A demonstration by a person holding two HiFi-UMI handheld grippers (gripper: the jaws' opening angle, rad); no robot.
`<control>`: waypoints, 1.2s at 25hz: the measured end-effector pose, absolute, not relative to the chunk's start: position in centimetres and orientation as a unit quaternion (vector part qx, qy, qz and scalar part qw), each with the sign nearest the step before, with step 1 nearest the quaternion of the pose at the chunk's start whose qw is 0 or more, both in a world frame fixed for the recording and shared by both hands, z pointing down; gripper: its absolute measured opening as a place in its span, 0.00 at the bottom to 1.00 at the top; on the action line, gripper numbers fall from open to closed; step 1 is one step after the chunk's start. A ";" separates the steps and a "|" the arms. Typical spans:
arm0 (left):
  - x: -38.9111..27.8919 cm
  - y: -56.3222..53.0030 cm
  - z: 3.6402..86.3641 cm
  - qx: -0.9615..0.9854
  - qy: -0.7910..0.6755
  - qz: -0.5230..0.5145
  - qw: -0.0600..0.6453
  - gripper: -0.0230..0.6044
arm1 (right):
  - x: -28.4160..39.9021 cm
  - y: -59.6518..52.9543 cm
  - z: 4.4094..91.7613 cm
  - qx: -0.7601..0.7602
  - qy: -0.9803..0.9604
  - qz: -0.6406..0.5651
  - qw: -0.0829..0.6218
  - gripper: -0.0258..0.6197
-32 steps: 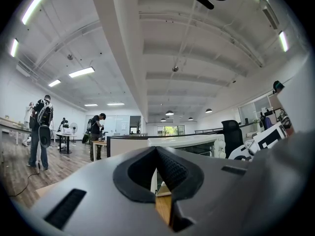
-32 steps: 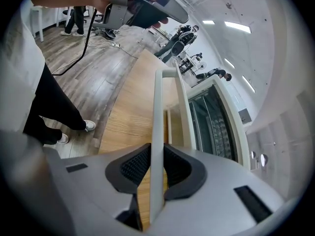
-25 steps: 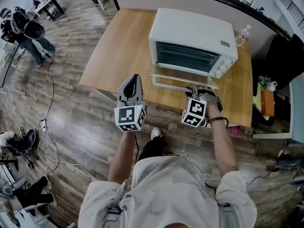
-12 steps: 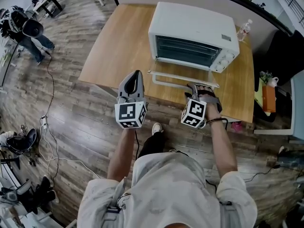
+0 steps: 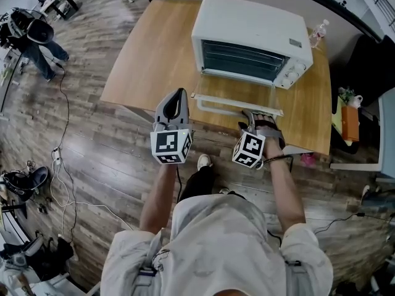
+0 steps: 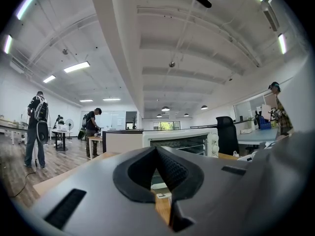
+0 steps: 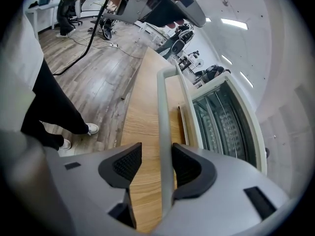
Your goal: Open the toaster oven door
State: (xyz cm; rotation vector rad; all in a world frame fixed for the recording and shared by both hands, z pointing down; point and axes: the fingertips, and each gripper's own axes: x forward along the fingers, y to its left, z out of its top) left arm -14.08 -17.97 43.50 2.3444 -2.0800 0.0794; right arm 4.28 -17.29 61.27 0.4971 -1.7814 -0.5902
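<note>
Wooden table bears white toaster oven, glass door lowered flat.

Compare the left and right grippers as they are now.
The left gripper has its jaws together with nothing between them. The right gripper has its jaws apart and opening, straddling the handle of the open door. The left gripper hangs left of the door, clear of it, while the right gripper sits near the handle's right end. Both carry a marker cube and face the oven.
</note>
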 end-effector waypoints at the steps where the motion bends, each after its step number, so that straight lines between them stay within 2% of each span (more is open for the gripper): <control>1: -14.1 -17.9 43.6 0.748 -0.663 0.026 0.004 0.05 | 4.2 -17.3 61.3 0.215 -0.758 -0.250 0.564 0.37; 30: -13.8 -17.0 47.5 0.751 -0.657 0.055 0.039 0.05 | 4.5 -15.6 63.6 0.276 -0.764 -0.219 0.541 0.39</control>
